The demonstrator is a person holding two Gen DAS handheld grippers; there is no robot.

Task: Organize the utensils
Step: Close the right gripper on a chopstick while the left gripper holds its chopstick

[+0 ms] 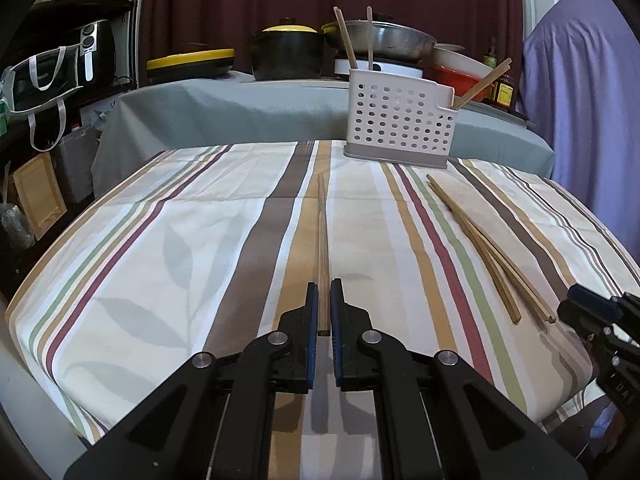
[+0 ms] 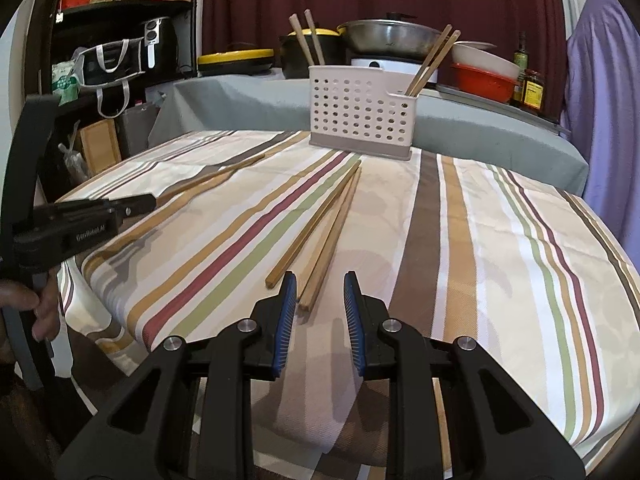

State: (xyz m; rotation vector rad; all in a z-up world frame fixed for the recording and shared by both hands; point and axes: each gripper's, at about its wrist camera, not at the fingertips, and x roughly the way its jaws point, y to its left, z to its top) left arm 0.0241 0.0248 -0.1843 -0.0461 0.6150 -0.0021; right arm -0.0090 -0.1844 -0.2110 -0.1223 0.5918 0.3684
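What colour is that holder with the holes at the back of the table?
The perforated utensil holder is white with a grey base, clearest in the right wrist view.

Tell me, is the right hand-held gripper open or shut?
Open. The right hand-held gripper shows a wide gap between its blue pads, and it holds nothing.
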